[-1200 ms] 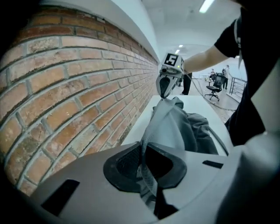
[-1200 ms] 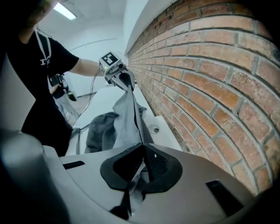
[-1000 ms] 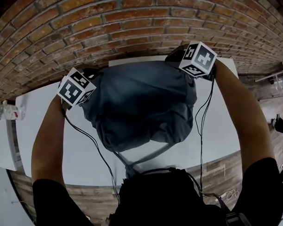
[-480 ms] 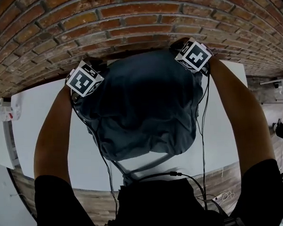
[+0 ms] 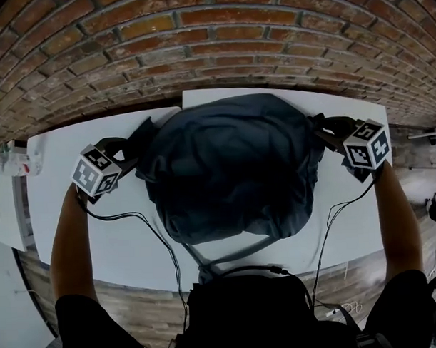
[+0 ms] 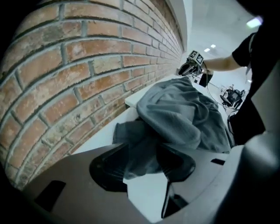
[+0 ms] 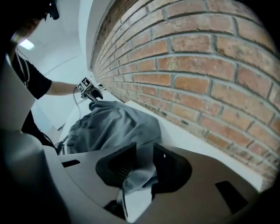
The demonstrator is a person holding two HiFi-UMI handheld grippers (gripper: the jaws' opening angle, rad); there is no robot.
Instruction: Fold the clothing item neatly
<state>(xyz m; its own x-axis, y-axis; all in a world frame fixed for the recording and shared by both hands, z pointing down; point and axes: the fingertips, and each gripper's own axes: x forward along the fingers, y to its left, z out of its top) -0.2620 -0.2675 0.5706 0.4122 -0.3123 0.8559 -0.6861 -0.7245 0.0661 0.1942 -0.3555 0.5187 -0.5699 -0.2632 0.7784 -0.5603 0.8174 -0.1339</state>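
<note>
The garment [image 5: 228, 169], dark grey, lay in a rumpled heap in the middle of the white desk [image 5: 98, 231], its far edge close to the brick wall [image 5: 213, 48]. A narrow grey strip of it ran from its near side toward the desk's near edge.

The left gripper [image 5: 131, 153] sat at the heap's left edge, tipped down at the desk. Its jaws had just been opening and stood wide, with a fold of cloth lying loose between them and bare desk showing below it. The right gripper [image 5: 323, 127] sat at the heap's right edge, also tipped down. Its jaws had just been opening too but stood narrower, and a bit of cloth filled most of the gap between them.

The person's bare forearms reached out on either side of the heap. Black cables [image 5: 163, 243] ran over the desk from each gripper back toward the person's body.
</note>
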